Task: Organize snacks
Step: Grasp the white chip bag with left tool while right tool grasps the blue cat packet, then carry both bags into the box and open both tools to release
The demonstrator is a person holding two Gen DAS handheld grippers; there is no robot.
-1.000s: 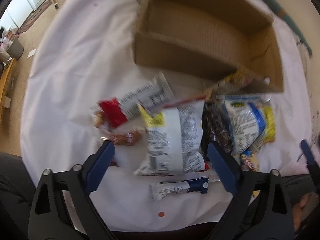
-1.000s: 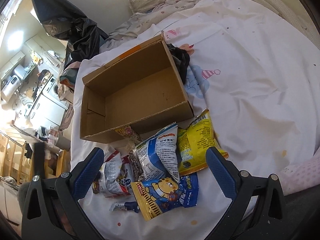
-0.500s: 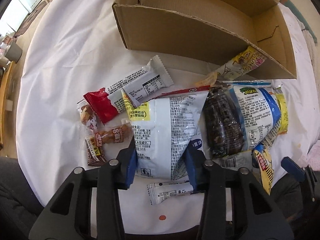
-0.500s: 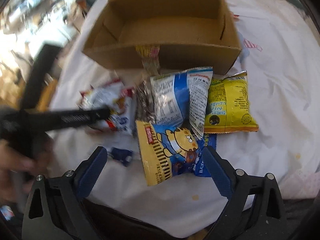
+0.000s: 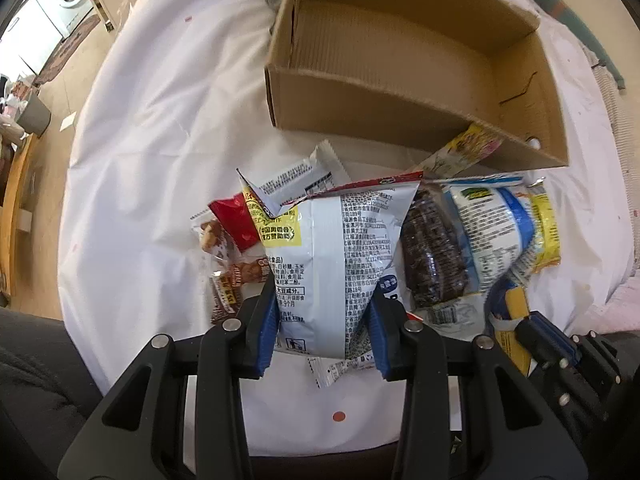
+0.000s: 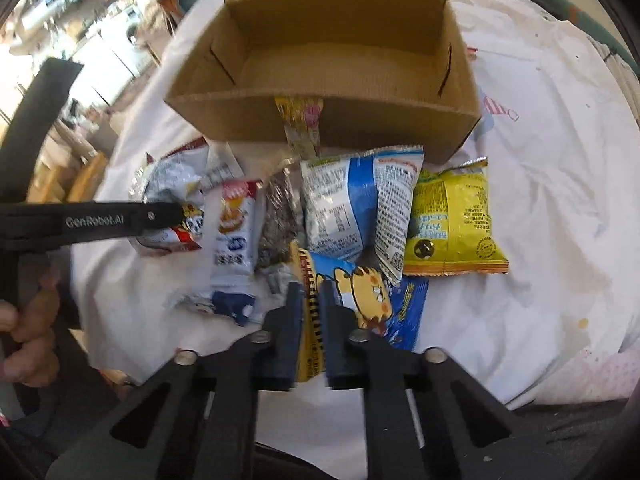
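Observation:
An open cardboard box [image 5: 420,80] lies on the white sheet [image 5: 160,140] with a heap of snack packets in front of it. My left gripper [image 5: 323,296] is shut on the lower end of a white printed snack bag [image 5: 340,240], which stands raised over the heap. My right gripper [image 6: 312,292] is shut on the yellow edge of a blue-and-yellow cartoon cat bag [image 6: 368,288]. In the right wrist view, the box [image 6: 320,112] is straight ahead and the left gripper's finger [image 6: 120,222] comes in from the left.
Around the held bags lie a blue-white bag [image 6: 360,204], a yellow bag [image 6: 452,224], a dark seed packet [image 5: 432,252], a red packet [image 5: 232,220] and a small bar [image 5: 340,368]. A small yellow-pink packet [image 6: 300,124] leans on the box front. A pink blanket [image 6: 580,372] lies right.
My left gripper closed on the white bag and raised it slightly. My right gripper swung down over the heap and closed on the cat bag's edge.

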